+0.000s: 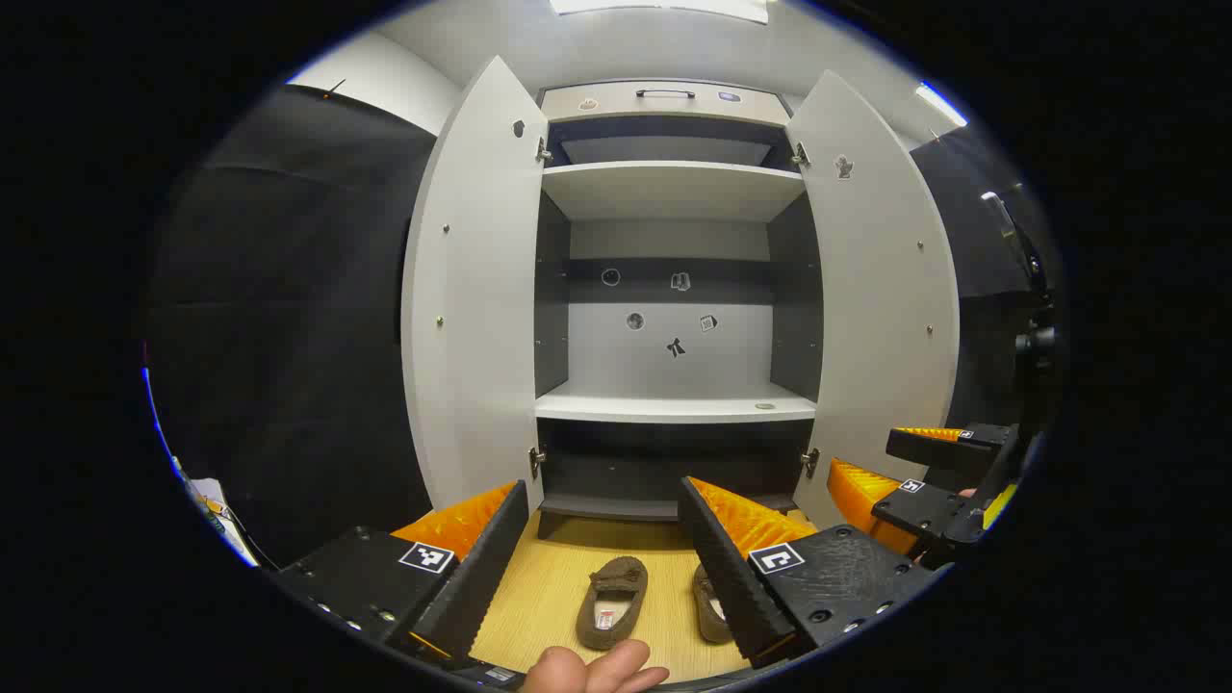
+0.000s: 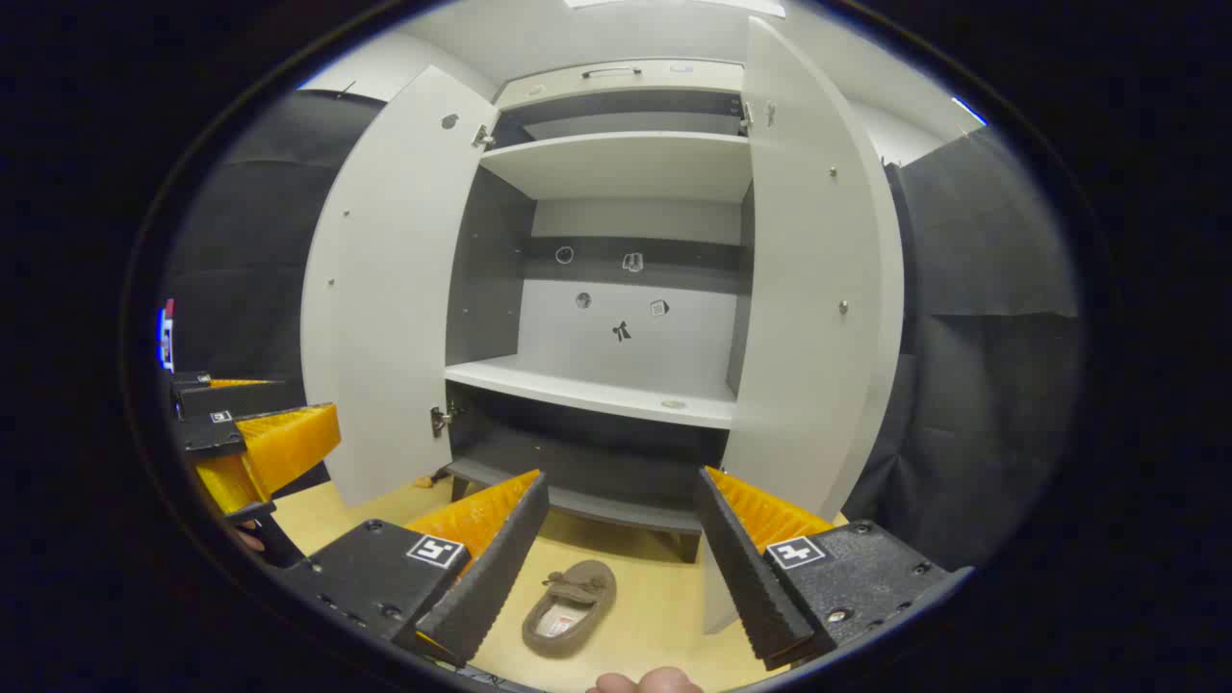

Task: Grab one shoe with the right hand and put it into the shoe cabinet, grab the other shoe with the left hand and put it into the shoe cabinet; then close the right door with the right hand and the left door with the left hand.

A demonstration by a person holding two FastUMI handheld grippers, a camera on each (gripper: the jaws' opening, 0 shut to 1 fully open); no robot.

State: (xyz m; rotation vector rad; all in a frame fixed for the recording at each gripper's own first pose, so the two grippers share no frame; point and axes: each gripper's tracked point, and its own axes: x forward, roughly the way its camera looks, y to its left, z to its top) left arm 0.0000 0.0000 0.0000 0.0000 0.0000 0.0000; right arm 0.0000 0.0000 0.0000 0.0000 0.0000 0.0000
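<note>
Ahead in the left gripper view, the tall white two-door shoe cabinet (image 1: 674, 289) stands open. Two brown fabric slippers (image 1: 612, 602) lie on the pale wooden floor (image 1: 549, 587) near its base, under the left gripper (image 1: 602, 549), jaws wide, empty. Right gripper view: right gripper (image 2: 621, 549) wide, empty, above one slipper. Risk, in my judgement: soft uppers may collapse, so a shallow pinch slips.
</note>
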